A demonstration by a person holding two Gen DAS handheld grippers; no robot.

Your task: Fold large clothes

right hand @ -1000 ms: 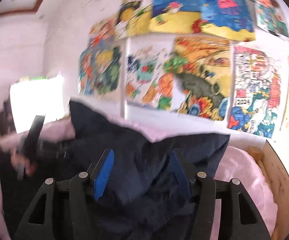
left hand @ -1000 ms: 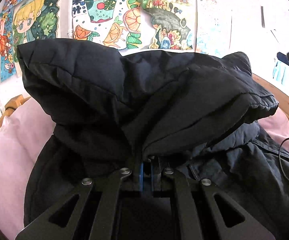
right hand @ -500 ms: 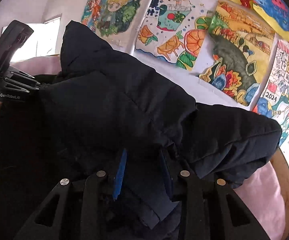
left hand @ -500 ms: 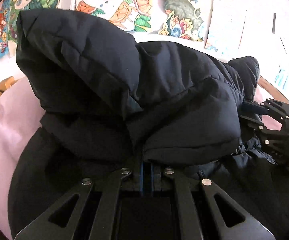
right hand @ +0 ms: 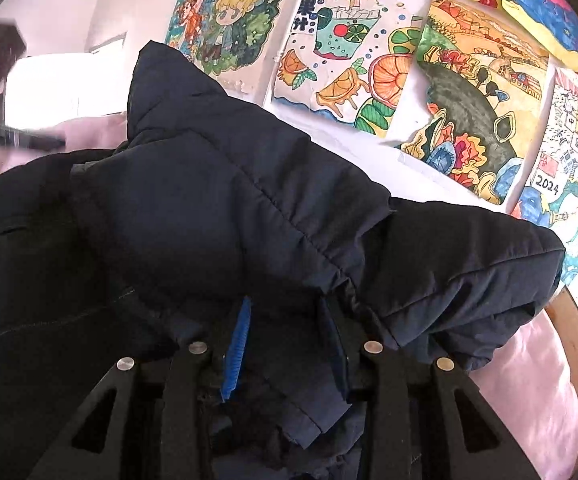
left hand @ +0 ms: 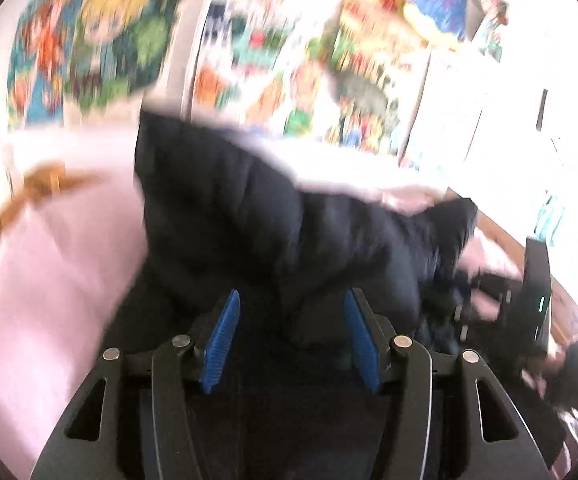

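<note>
Lying ahead of both grippers, jacket (right hand: 249,208) on pink bedding (right hand: 529,380). Right gripper (right hand: 285,344) pinches a fold, tilted down. Left gripper (left hand: 289,336) opening, pads clear of cloth, tilted down.

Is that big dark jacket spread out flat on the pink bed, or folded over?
Folded over, loosely. In the right wrist view the jacket has a puffy quilted part doubled back over its lower layer, bulging rather than flat, on the pink bedding.

Black left tool (left hand: 289,336), ribbed blue pads (left hand: 221,346), silver screws (left hand: 181,341)
</note>
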